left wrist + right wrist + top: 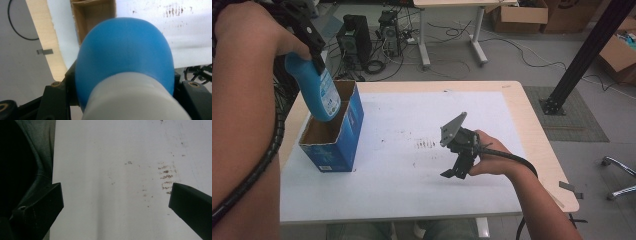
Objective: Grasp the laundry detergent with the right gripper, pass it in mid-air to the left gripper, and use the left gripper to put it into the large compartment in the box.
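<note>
the left gripper (pixel 314 52), at ten o'clock over the tabletop (pixel 412 190), has its fingers clamped on the blue bottle (pixel 318 90), whose base dips into the open blue carton (pixel 334 132). likely a packing job, lowering and release left. the right gripper (pixel 458 159) idles at centre, fingers spread, empty.

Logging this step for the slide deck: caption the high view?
Left tongs lower a blue bottle into the open blue box; right tongs hover open.

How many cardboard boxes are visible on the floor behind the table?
2: one brown box at the top beside the far desk, one box at the right edge behind the black post. Others may be hidden.
</note>
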`<act>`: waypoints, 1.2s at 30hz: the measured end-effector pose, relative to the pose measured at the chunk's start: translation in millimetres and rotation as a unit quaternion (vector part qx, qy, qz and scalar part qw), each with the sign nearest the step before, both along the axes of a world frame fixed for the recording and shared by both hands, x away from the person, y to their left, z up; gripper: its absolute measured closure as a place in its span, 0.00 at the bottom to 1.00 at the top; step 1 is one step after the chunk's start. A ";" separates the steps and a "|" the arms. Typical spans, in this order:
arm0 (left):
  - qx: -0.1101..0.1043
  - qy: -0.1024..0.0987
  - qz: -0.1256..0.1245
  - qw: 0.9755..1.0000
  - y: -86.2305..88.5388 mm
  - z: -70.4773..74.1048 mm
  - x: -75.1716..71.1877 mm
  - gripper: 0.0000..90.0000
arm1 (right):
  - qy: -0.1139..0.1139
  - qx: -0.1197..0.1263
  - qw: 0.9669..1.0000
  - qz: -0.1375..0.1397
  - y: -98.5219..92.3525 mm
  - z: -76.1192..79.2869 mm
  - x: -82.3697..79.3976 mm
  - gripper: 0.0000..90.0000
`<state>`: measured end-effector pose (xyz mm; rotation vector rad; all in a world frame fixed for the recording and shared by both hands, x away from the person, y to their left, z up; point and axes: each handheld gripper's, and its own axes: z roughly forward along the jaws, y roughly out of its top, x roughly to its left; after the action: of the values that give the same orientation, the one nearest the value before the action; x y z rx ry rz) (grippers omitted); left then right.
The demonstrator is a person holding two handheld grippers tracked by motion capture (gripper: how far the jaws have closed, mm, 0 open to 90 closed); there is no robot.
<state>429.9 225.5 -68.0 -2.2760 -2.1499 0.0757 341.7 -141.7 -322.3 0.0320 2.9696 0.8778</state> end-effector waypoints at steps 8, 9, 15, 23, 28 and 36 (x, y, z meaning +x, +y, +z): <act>-0.003 -0.003 0.015 1.000 17.3 -13.7 0.4 0.43 | 0.001 0.004 1.000 0.005 3.9 -1.2 -2.5 0.00; -0.002 -0.003 0.017 1.000 19.3 -16.8 0.5 0.43 | 0.001 0.005 1.000 0.005 4.0 -0.7 -2.8 0.00; -0.004 -0.002 0.027 1.000 30.3 -41.9 2.6 0.43 | 0.000 0.004 1.000 0.006 4.2 0.5 -2.8 0.00; -0.003 -0.002 0.035 0.999 37.0 -82.6 8.2 0.43 | 0.003 0.004 1.000 0.006 5.1 -3.7 -1.8 0.00; 0.006 0.001 0.031 0.999 35.5 -108.7 10.9 0.43 | 0.003 0.006 1.000 0.004 4.2 -3.8 -2.0 0.00; 0.005 0.015 0.021 1.000 32.0 -154.8 13.3 0.43 | 0.000 0.013 1.000 0.001 0.6 -1.3 -3.5 0.00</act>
<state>443.2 257.5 -222.8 -2.2081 -2.1789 0.0983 338.2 -141.1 -323.6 0.0300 2.9598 0.9159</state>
